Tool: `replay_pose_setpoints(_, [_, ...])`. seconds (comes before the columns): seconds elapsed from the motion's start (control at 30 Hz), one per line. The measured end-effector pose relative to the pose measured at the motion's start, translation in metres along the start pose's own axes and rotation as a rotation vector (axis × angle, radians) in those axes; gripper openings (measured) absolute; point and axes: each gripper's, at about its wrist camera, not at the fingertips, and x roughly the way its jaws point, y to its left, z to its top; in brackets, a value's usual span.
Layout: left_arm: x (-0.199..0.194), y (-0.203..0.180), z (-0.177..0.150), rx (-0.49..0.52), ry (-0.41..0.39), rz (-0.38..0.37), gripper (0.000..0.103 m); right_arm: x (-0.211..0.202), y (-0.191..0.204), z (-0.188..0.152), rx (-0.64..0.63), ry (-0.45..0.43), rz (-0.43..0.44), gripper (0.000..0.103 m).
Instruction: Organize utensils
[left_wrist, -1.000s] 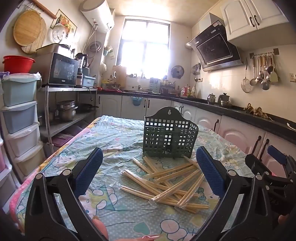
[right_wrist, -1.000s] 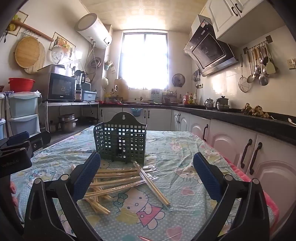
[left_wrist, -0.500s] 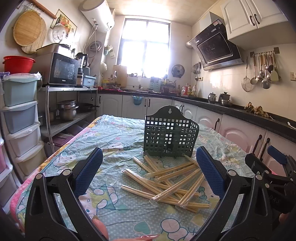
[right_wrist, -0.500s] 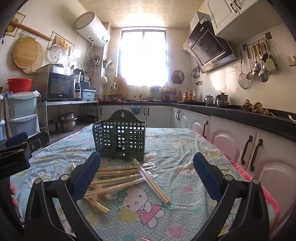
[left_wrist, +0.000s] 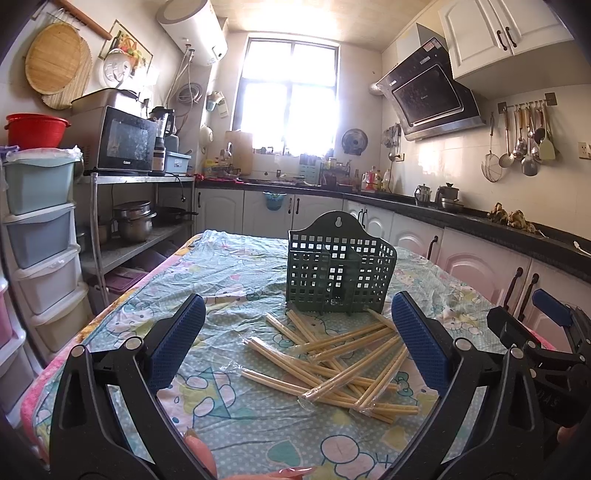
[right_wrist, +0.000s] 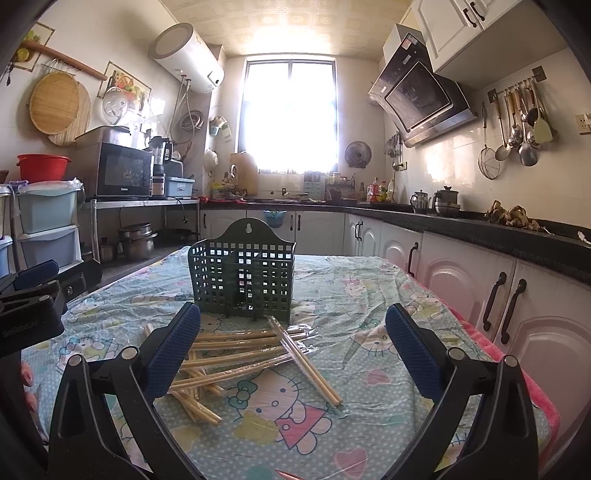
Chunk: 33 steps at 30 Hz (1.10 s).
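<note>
A dark green perforated utensil basket (left_wrist: 340, 275) stands upright near the middle of a table (left_wrist: 236, 273) covered with a cartoon-print cloth under clear plastic; a hanging hole shows at the top of its raised back panel, and an inner divider is visible through the grid. Just in front of the basket, a loose heap of pale wooden chopsticks (left_wrist: 332, 360) lies criss-crossed on the cloth, some in thin clear wrappers; the nearest tips reach the foot of the basket, though whether they touch it cannot be told. The left gripper (left_wrist: 297, 345) hovers above the table on the near side of the heap, its blue-padded fingers (left_wrist: 177, 341) spread wide with nothing between them; the right gripper (right_wrist: 291, 350) hangs likewise in front of the basket, its jaws wide apart and empty, the heap lying below and between its pads (right_wrist: 415, 354). In the right wrist view one wrapped pair of chopsticks (right_wrist: 304, 360) slants away from the basket towards the camera, lying across the rest. Part of the right gripper shows at the far right edge of the left wrist view; beyond the basket a bright window (left_wrist: 288, 109) lights the kitchen, and a microwave (left_wrist: 123, 142) sits on a metal shelf left of the basket.
</note>
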Motion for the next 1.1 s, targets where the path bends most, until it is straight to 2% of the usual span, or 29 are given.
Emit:
replay_pose_setpoints(0.7, [0.000,0.000,0.000,0.010,-0.001,0.008,0.093,0.001,0.004,-0.001,-0.009,0.009,0.012,0.097])
replay_pose_setpoints(1.1, [0.012,0.012,0.000,-0.018,0.023,0.042,0.093,0.015,0.017,-0.001,-0.075,0.072,0.108,0.097])
